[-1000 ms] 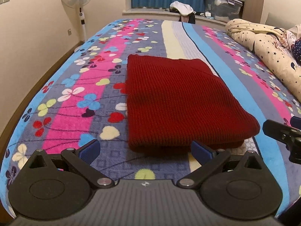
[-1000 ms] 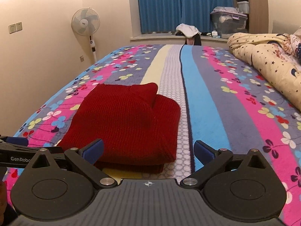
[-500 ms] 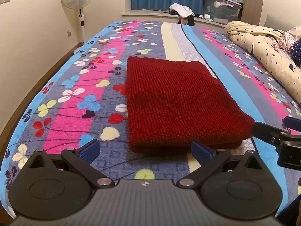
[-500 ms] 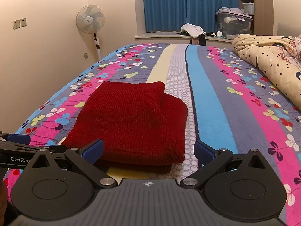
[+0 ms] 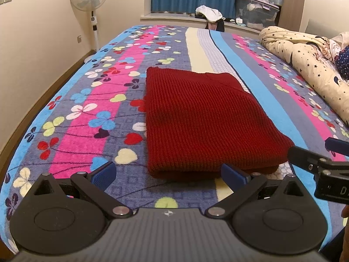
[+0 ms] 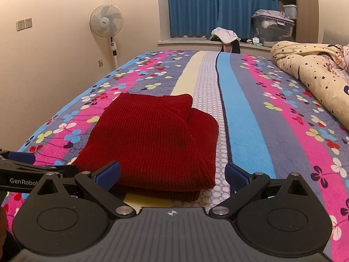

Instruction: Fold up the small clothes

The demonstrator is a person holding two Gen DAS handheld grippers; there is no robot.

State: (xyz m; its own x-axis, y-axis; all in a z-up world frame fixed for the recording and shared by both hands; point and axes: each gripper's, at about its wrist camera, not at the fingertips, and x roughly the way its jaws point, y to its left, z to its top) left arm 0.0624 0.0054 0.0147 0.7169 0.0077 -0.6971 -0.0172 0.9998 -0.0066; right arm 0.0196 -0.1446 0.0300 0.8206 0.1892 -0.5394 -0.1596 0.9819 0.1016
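Left gripper (image 5: 168, 172): blue-padded fingers (image 5: 103, 172) spread wide, nothing between them. They sit low at the near edge of the folded red knit sweater (image 5: 202, 118); touching or just short of it, cannot tell.

Right gripper (image 6: 172, 173): fingers likewise released and apart, empty. Its left pad (image 6: 109, 173) overlaps the sweater's near edge in view; the right pad is over bare blanket beside it.

Sweater lies folded flat, a neat rectangle, on the near part of the flower-and-stripe blanket (image 5: 91, 100), over the pale centre stripe.

Left wrist view only: the fold reads as a single smooth slab; the right gripper's black arm juts in at the right edge, cut off by the frame.

Right wrist view only: the layering shows, an upper folded panel with a peaked far corner over a wider lower layer; the left gripper's body, lettered "GenRobo…", enters from the left, its text cut off.

Both views: standing fan (image 6: 106, 21) by the left wall, blue curtains (image 6: 218, 6), star-print quilt (image 6: 309, 69) bunched at right, partly out of frame. The clothing heap on the window ledge is too small to identify. Sweater's underside folds hidden.
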